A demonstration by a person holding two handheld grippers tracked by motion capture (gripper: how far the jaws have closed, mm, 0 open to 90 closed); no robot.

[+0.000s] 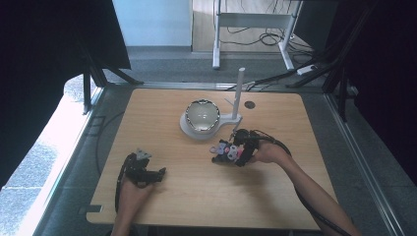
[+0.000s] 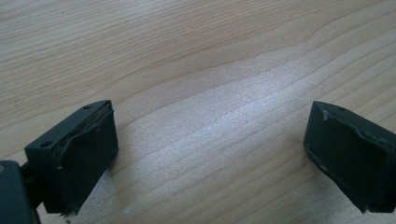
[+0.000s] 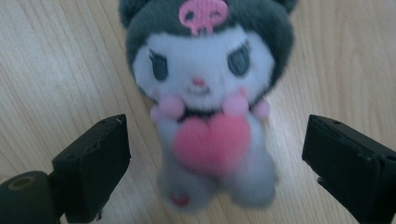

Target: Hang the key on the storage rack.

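The plush toy (image 3: 208,116) lies on its back on the wooden tabletop (image 3: 56,60), between the spread fingers of the right gripper (image 3: 217,163); a gap shows on each side, so neither finger touches it. It is grey and white, with a dark hood bearing a pink skull mark and a pink heart held at its chest. In the high view the toy (image 1: 223,150) sits right of centre on the tabletop (image 1: 196,196), just ahead of the right gripper (image 1: 227,156), near the front of a white stand (image 1: 189,129) that carries a glass bowl (image 1: 202,115) and an upright post (image 1: 239,93). The left gripper (image 1: 160,173) rests well apart at the near left; its fingers (image 2: 79,154) stand wide open over bare wood.
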